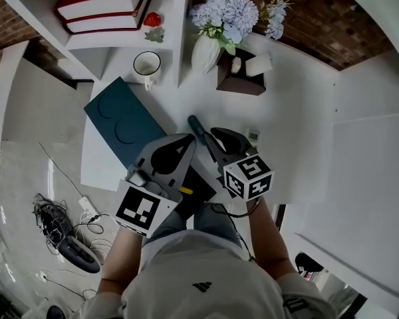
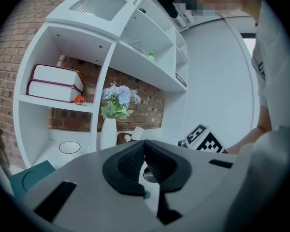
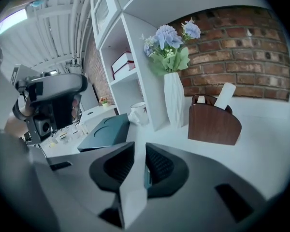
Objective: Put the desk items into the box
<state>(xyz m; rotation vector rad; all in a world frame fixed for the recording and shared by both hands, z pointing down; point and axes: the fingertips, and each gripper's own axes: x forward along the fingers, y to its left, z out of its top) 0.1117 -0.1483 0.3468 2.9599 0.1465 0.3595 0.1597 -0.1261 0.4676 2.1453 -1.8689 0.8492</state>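
The wide white desk (image 1: 299,125) fills most of what I see below me, with a tall white shelf unit (image 2: 104,81) standing at its back against a brick wall. The flat dark teal box (image 1: 123,121), two round hollows pressed into its top, lies on the left part of the desk in front of the shelves. From the head view its near corner disappears behind my left gripper (image 2: 145,146).

That gripper's black ribbed pads are pressed together at the tips, and I see nothing caught between them. My right gripper (image 3: 137,151) sits just beside it, jaws a narrow slit apart, only bare desk showing through the gap.

Two thick red-and-white books (image 1: 103,5) lie stacked on a shelf. A slim white vase of pale blue flowers (image 1: 206,53) stands near the shelf's end post, with a brown wooden holder (image 1: 239,82) just beside it. A white mug with a dark rim (image 1: 147,65) stands behind the box.
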